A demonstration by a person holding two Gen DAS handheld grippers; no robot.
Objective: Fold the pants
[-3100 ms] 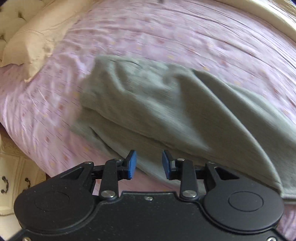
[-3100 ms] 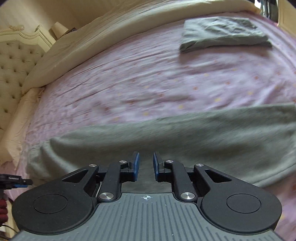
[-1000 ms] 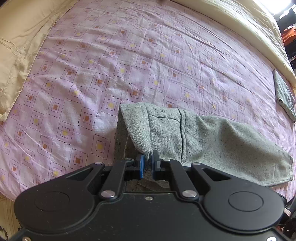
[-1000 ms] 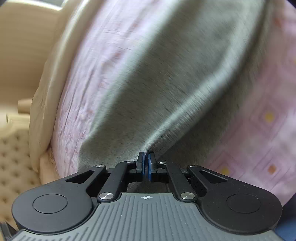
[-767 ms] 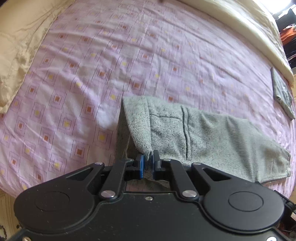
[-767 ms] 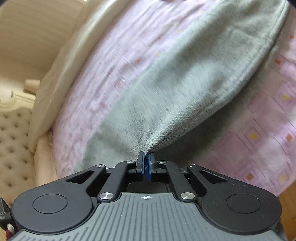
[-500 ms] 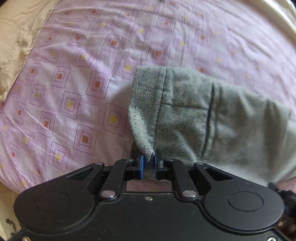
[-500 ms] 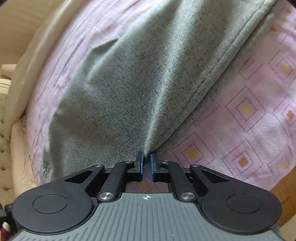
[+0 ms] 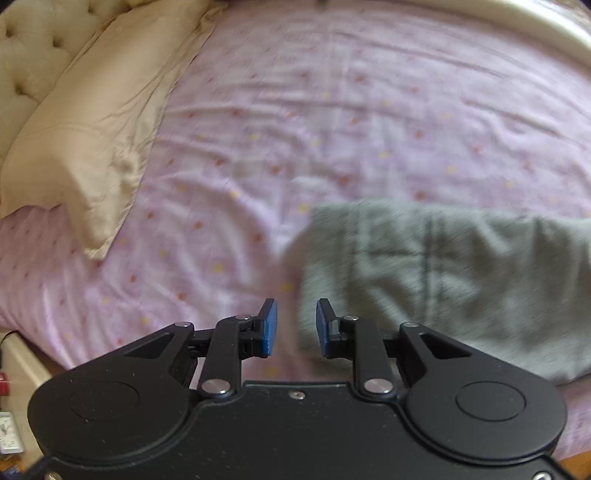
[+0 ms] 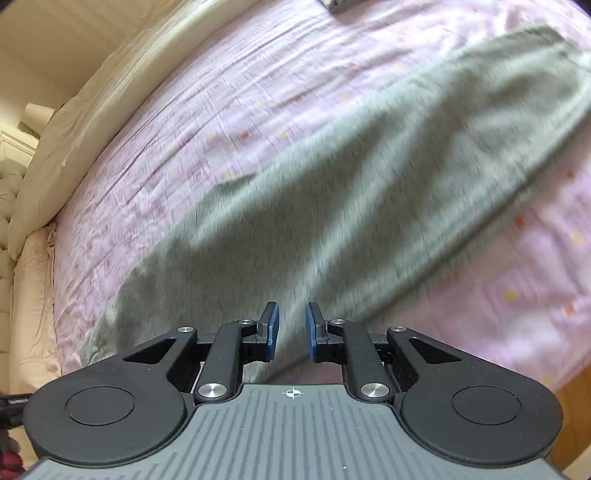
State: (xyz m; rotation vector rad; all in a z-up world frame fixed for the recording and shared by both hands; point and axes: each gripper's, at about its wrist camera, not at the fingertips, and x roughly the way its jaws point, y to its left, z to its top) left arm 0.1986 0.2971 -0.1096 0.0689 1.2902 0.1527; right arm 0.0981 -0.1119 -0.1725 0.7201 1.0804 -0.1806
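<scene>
Grey pants (image 9: 443, 269) lie flat on the pink patterned bed sheet (image 9: 332, 110), folded lengthwise. In the left wrist view my left gripper (image 9: 295, 326) is open and empty, just above the pants' near left corner. In the right wrist view the pants (image 10: 351, 192) stretch diagonally from lower left to upper right. My right gripper (image 10: 291, 328) is open and empty over the pants' near edge. Both views are blurred by motion.
A cream pillow (image 9: 85, 129) lies at the left by a tufted headboard (image 9: 29, 55). A cream duvet (image 10: 110, 85) runs along the far side of the bed. A folded grey garment (image 10: 343, 4) lies at the far end. The bed's near edge is just below both grippers.
Both grippers have opened and let go of the pants, which now lie flat on the sheet. Both have pulled back a little from the cloth.
</scene>
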